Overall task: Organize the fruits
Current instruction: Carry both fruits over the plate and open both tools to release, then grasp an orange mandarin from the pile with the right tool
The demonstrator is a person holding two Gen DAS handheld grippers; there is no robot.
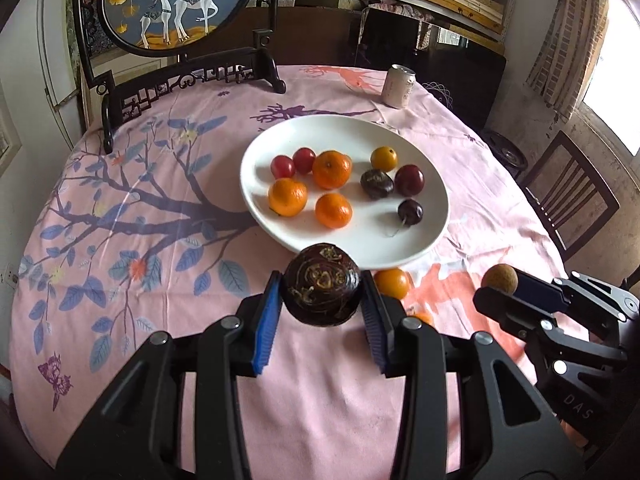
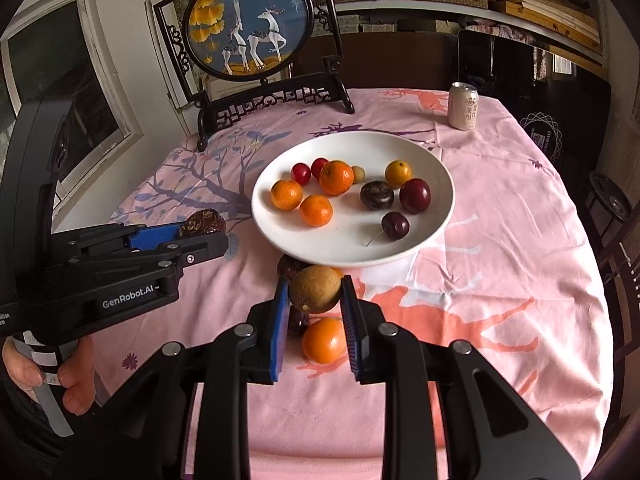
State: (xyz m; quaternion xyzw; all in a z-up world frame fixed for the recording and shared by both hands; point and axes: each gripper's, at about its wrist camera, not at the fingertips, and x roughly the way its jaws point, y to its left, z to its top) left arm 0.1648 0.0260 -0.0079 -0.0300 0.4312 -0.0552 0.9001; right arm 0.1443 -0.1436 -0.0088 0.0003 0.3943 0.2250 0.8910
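Observation:
A white plate (image 1: 424, 240) (image 2: 400, 252) on the pink tablecloth holds several fruits: oranges (image 1: 332, 169), red and dark plums (image 1: 409, 179) and a cherry (image 2: 395, 225). My left gripper (image 1: 322, 292) is shut on a dark brown water chestnut (image 1: 321, 284), held above the cloth just short of the plate's near rim; it also shows in the right wrist view (image 2: 202, 222). My right gripper (image 2: 315, 296) is shut on a tan longan (image 2: 316, 289), also seen in the left wrist view (image 1: 499, 278). Loose on the cloth lie an orange fruit (image 2: 324, 340) (image 1: 392, 283) and dark fruits (image 2: 289, 267).
A drink can (image 1: 398, 86) (image 2: 464, 106) stands at the table's far right. A framed deer screen on a dark stand (image 1: 180, 4) (image 2: 250, 26) is at the far left. A wooden chair (image 1: 568, 196) stands beyond the right table edge.

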